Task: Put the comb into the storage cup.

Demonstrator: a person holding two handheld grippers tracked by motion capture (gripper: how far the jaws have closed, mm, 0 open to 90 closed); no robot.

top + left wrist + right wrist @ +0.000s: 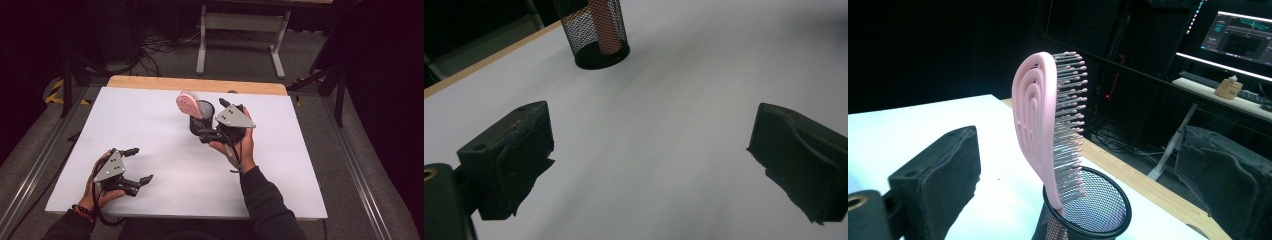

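A pink hairbrush (189, 104) stands handle-down in a black mesh cup (201, 121) near the far middle of the white tabletop (150, 125). My right gripper (212, 119) is just right of the cup, open. In the right gripper view the brush (1043, 115) and cup (1093, 210) sit between the wide-apart jaws of that gripper (1080, 170), and neither pad touches them. Near the front left corner my left gripper (140, 165) rests open with nothing between its fingers. The left gripper view looks past that gripper (659, 150) across the bare table to the cup (596, 35).
A wooden strip (195, 84) edges the table's far side. Beyond it stand a white desk frame (240, 35) and loose cables on the floor. Metal rails (360, 170) run along both sides. A desk with a monitor (1243, 40) shows in the dark background.
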